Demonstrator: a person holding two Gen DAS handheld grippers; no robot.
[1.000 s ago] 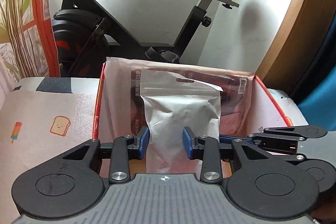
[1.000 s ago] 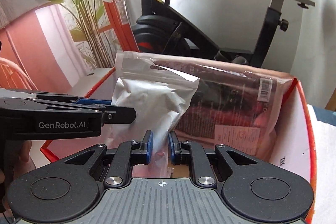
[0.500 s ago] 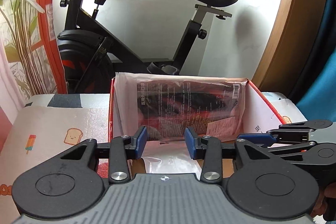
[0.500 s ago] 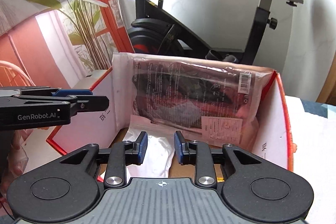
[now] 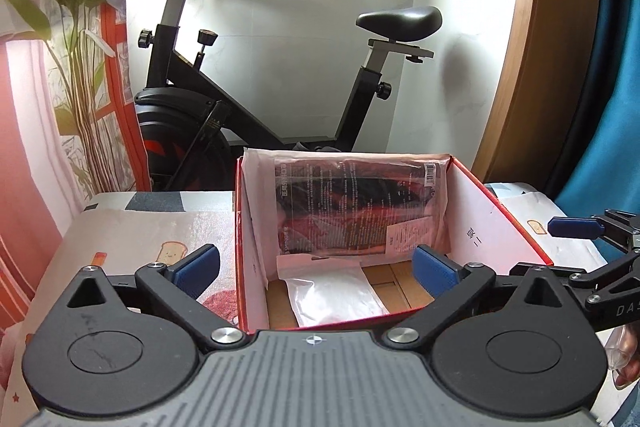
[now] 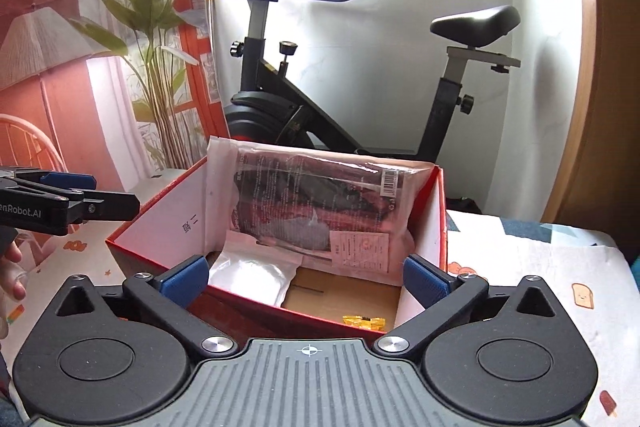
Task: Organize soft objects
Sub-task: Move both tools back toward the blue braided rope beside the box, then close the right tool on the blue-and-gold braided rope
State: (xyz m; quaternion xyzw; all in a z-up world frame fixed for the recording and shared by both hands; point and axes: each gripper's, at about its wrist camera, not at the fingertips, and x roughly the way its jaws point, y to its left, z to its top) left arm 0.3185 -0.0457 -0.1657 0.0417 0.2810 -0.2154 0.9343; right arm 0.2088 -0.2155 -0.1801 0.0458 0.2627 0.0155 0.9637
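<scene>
A red box point(image 5: 500, 203) with white inner walls stands open on the table. A dark red plastic packet point(image 5: 356, 203) leans against its back wall. On the box floor a white pouch point(image 5: 336, 291) lies flat. My left gripper point(image 5: 316, 269) hovers at the near rim, its jaws opening wide with nothing between the pads. In the right wrist view the same box point(image 6: 152, 207), packet point(image 6: 320, 203) and pouch point(image 6: 252, 275) show. My right gripper point(image 6: 306, 279) is also back from the box, jaws opening wide, holding nothing.
A black exercise bike point(image 5: 240, 115) stands behind the table against the white wall. The tablecloth point(image 5: 140, 239) carries toast prints. A small yellow wrapper point(image 6: 364, 321) lies in the box's near corner. A hand point(image 6: 12, 279) shows at the left edge.
Both grippers let go of the white pouch, which went from upright to lying flat on the box floor. Both pulled back and up from the box, and their jaws spread wide.
</scene>
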